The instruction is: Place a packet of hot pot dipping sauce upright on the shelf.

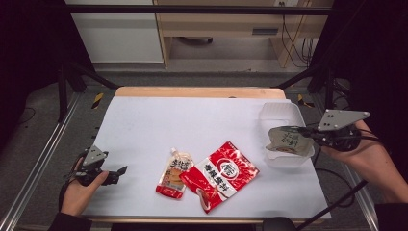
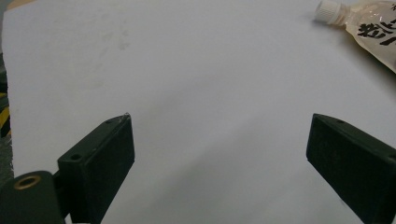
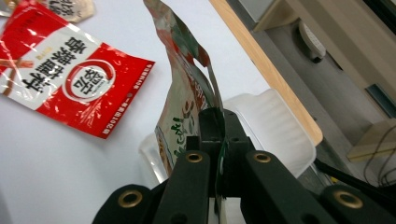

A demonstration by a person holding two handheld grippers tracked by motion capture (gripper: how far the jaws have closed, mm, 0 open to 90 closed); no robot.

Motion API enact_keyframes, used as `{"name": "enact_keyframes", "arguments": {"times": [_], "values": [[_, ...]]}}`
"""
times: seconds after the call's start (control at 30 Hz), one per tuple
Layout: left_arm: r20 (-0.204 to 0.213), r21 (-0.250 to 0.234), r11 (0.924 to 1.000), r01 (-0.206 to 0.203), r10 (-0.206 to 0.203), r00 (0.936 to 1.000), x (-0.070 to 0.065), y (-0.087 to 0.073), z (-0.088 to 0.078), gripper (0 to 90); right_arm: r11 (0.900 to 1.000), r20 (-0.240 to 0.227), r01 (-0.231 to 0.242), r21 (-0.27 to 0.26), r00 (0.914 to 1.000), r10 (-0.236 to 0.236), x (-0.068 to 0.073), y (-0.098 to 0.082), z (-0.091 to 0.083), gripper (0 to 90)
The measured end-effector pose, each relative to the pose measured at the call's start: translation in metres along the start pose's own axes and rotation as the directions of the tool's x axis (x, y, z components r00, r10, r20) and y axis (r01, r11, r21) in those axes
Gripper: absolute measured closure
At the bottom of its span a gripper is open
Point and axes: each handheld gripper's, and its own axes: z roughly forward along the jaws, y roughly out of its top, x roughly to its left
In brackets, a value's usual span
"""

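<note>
High view shows my right gripper (image 1: 300, 131) pinching the grey pouch (image 1: 287, 140) by its edge over the clear container (image 1: 284, 118), so it can drop inside, while my left gripper (image 1: 120, 171) waits spread.

Left gripper (image 1: 120, 170): black body, grey three-cornered plate on top; in its own view two flat black rectangular pads (image 2: 100, 158), small screw holes, one brass-ringed bore; right gripper (image 1: 301, 131): black, larger grey plate with dark screws, black cables trailing; brass-ringed holes along its arms; dark sleeves at both wrists.
</note>
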Motion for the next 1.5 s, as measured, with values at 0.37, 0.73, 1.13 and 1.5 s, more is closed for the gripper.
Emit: {"name": "enact_keyframes", "arguments": {"times": [0.37, 0.73, 1.13, 1.5], "values": [[0.0, 0.004, 1.0, -0.001, 0.001, 1.0, -0.001, 0.0, 0.001, 7.4, 0.999, -0.055, 0.014, 0.033, 0.9984, -0.012, -0.004, -0.004, 0.007, 90.0], [0.001, 0.008, 1.0, -0.002, 0.002, 1.0, -0.001, 0.0, 0.002, 7.5, 0.997, -0.074, -0.051, 0.058, 0.9957, 0.055, -0.011, -0.025, 0.031, 90.0], [0.0, 0.008, 1.0, -0.002, 0.002, 1.0, -0.001, 0.0, 0.001, 7.5, 0.988, -0.051, -0.133, 0.084, 0.9891, 0.138, -0.018, -0.044, 0.044, 85.6], [0.001, 0.011, 0.9999, -0.007, 0.007, 1.0, -0.002, 0.0, 0.002, 7.5, 0.978, 0.045, -0.196, 0.069, 0.9801, 0.193, -0.008, -0.033, 0.033, 32.3]]}}
